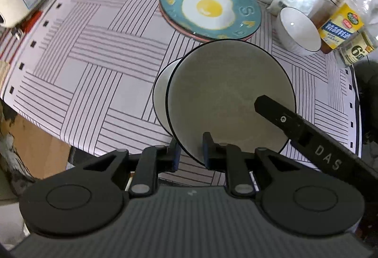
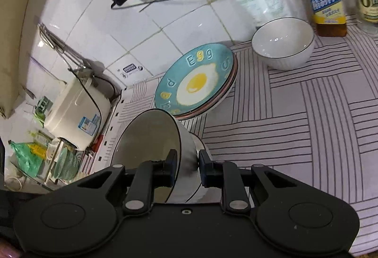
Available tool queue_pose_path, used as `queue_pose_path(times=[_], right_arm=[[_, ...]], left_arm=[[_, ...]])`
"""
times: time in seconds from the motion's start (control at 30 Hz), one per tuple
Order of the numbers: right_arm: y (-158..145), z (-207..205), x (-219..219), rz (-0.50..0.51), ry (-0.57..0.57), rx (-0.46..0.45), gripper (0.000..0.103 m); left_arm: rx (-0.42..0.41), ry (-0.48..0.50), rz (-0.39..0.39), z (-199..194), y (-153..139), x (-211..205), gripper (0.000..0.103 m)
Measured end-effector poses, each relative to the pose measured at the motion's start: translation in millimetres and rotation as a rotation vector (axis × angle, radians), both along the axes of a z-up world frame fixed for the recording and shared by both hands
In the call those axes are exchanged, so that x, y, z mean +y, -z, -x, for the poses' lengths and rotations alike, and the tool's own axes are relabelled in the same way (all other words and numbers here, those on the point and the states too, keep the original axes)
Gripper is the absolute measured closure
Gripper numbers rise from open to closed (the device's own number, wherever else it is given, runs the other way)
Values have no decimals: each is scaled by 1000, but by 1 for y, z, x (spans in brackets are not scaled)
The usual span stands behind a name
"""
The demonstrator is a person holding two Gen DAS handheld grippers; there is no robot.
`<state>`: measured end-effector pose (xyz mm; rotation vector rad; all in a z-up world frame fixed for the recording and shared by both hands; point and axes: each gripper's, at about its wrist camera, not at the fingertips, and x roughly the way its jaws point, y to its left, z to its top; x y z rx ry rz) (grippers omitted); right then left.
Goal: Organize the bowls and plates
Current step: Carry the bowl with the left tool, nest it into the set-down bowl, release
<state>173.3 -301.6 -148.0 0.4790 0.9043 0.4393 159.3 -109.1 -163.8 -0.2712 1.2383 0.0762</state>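
Left wrist view shows both grippers, the left gripper [image 1: 190, 151] and the right gripper [image 2: 187, 169], each clamped on the rim of the tilted white black-rimmed ceramic bowl [image 1: 230, 102], probably to nest it into the similar bowl [image 1: 161, 94] behind.

Both grippers [image 1: 190, 152] [image 2: 187, 169] are matte black — round pivot discs, silver rivets, blue-edged pads, white "DAS" lettering.
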Motion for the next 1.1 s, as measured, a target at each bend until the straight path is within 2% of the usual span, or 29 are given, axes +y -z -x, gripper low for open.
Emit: queue_pose_path(times=[0.37,0.6,0.87,0.97,1.1], right_arm=[[8,1,34,181,-78,-96,80],[10,4,58,365,-152,-197,80],[14,-1,65,416,-169,-232,82],[16,0,71,469,-182,-250,83],[23,-3,70,476,-178,-245,83]], left_arm=[[90,8,20,-16,16,11,84],[138,16,9,-23,24,15,83],[156,11,28,-33,33,21,81],[162,2,16,-36,34,21,79],[158,22,2,-40,30,17,75]])
